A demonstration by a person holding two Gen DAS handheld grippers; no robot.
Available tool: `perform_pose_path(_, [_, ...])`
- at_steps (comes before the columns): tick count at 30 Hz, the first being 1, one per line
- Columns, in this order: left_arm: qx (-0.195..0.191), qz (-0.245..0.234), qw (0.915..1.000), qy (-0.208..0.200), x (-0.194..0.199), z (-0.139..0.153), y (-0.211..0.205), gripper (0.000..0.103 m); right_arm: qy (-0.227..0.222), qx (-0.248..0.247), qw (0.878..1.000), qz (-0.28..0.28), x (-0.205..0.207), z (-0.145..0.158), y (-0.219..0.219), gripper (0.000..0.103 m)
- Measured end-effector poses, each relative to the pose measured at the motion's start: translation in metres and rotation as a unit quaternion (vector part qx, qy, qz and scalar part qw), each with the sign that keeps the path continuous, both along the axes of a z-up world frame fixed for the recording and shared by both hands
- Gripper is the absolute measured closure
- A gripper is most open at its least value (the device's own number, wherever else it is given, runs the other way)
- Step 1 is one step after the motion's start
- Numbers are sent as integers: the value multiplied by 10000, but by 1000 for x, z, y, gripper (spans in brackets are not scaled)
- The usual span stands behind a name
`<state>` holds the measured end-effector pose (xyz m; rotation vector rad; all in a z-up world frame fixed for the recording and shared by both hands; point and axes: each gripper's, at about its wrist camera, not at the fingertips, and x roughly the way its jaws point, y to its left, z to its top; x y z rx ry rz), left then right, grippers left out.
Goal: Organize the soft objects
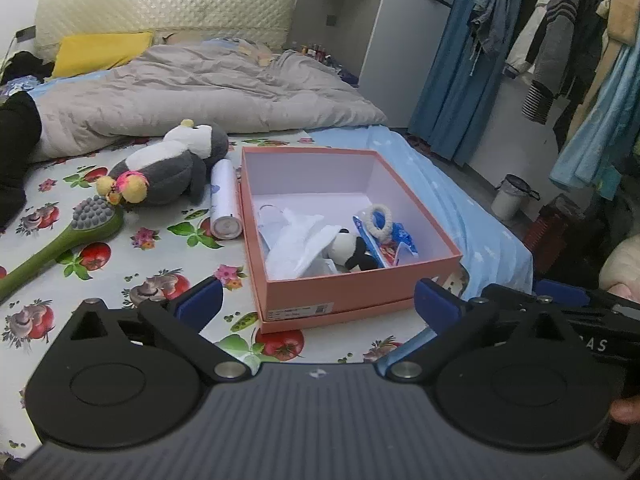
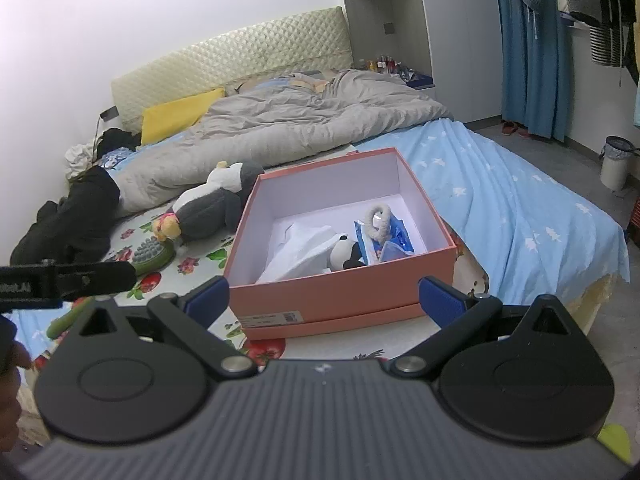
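Left to right on the floral bedsheet: green-handled brush with grey bristle head, grey-and-white plush penguin lying on its side, white cylindrical tube just beside the pink square cardboard box. Box held white cloth, small black-and-white panda plush, fluffy white ring on a blue packet. Left gripper and right gripper both had jaws spread wide, nothing between them, near the box's front

Pink box open-topped, plush penguin crowding its left
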<state>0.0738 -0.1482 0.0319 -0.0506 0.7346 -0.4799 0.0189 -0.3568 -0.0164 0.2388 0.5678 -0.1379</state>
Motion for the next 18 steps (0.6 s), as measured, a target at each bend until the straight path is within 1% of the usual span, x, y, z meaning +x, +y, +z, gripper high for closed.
perform_pose_path(6, [71, 70, 9999, 83, 2, -2, 0, 0, -8, -12, 10000, 4, 0, 0, 1, 0])
perform_pose_path(18, [36, 167, 9998, 119, 2, -3, 4, 0, -17, -31, 10000, 45, 1, 1, 2, 0])
